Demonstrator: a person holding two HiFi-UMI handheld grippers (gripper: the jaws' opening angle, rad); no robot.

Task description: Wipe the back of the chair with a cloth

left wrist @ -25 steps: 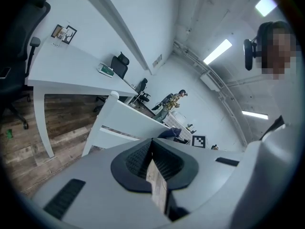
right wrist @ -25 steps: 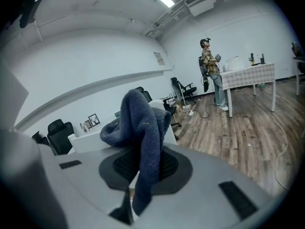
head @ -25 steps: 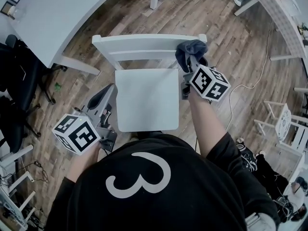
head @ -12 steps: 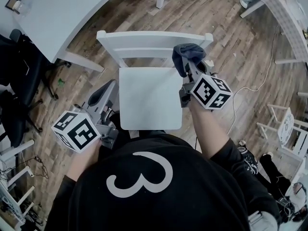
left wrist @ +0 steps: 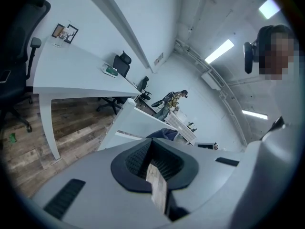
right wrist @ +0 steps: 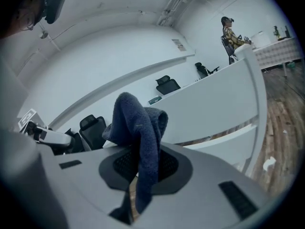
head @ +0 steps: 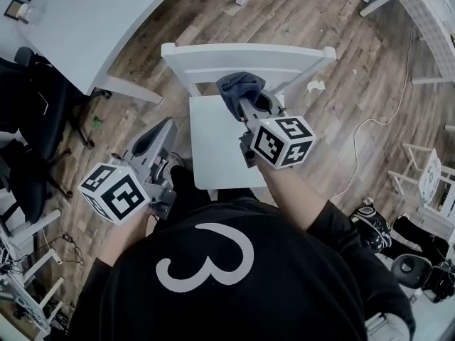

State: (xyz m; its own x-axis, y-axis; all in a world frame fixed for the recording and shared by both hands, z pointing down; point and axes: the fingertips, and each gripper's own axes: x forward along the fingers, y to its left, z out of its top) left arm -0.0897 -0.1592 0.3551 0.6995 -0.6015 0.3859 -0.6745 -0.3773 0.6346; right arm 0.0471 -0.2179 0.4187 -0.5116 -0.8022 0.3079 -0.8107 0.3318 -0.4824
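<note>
- The cloth is dark blue and bunched up. It sits at the front of the chair back, near the middle and just above the back edge of the seat.
- From the head view I cannot tell for sure if the cloth is pressing on the wood or is just beside it.
- The right gripper has its jaws closed tight on the cloth. One end of the cloth sticks up past the tips and the other end hangs down between them.
- The left gripper has its jaws closed with nothing in them. It is held low by the left side of the chair, off the seat and over the wood floor.
- A big white table stands behind the chair, well apart from the cloth.
- I think the wiping step is going on now, about half way along the back.
- The next move should be to push the cloth flat on the back and slide it sideways to the end. The grip must stay tight so the cloth does not slip out.
</note>
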